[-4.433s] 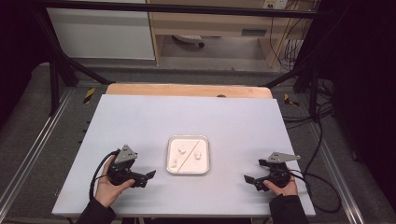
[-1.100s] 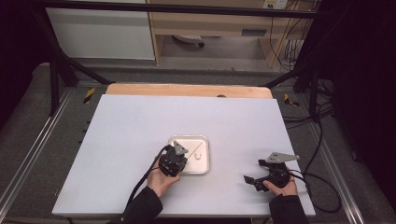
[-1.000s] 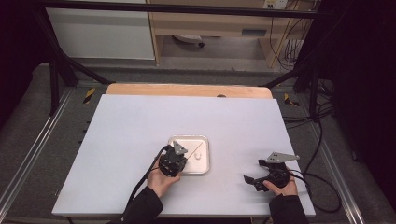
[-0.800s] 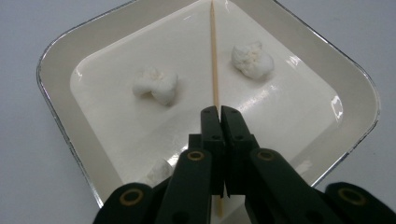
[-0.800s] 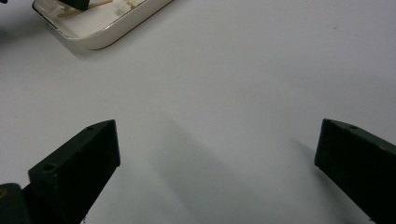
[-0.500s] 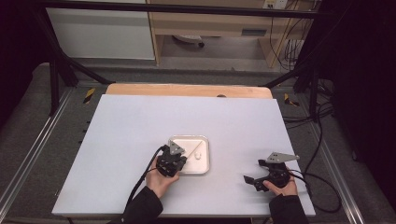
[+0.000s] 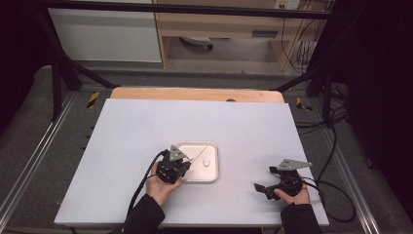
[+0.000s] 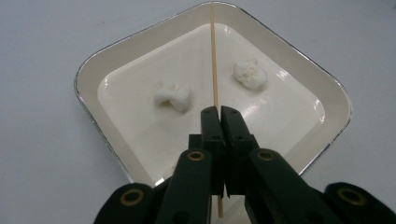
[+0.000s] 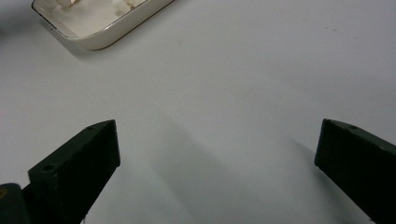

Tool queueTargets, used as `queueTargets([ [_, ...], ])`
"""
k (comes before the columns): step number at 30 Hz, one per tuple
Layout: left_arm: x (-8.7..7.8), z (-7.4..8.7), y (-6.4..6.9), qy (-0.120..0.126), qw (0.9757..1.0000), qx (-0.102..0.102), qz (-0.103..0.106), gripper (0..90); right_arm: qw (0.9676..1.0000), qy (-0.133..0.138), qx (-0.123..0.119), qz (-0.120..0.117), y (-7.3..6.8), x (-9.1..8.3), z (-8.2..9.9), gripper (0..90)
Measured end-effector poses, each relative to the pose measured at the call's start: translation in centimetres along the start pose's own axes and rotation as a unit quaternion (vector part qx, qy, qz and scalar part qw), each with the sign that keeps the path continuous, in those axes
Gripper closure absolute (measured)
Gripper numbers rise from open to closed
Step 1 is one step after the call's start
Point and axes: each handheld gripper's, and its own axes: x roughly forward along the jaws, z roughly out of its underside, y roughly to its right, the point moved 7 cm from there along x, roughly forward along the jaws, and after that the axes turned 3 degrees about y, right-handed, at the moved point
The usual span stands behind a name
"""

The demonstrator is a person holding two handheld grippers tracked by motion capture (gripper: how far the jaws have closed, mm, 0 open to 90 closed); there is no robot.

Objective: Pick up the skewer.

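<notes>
Our two grippers are black. The left gripper (image 7: 174, 168) and the right gripper (image 7: 277, 184) each carry a grey three-cornered plate on top and trail a black cable. We note brass-ringed screw holes on the left gripper's jaw arms. Our sleeves (image 7: 144, 217) are dark.

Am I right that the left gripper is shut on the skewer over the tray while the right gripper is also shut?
Not quite: the right gripper is open, its jaws wide apart over the table in the right gripper view. The left gripper is indeed shut on the skewer over the tray.
</notes>
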Motion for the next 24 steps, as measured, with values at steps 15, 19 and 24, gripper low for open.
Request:
queueTargets([
  [15, -1.6, 0.0, -0.3, 0.004, 0.9990, 0.019, 0.041, 89.1, 0.9998, 0.004, -0.018, 0.009, -0.7, 0.2, -1.0, 0.6],
  [19, -1.9, 0.1, -0.1, 0.002, 0.9983, 0.027, 0.051, 89.2, 0.9993, 0.002, -0.031, 0.021, -1.0, 0.4, -1.3, 0.6],
  [24, -2.4, 0.0, 0.0, 0.003, 0.9976, 0.034, 0.060, 89.1, 0.9978, -0.006, -0.058, 0.031, -1.7, 0.7, -1.9, 0.6],
])
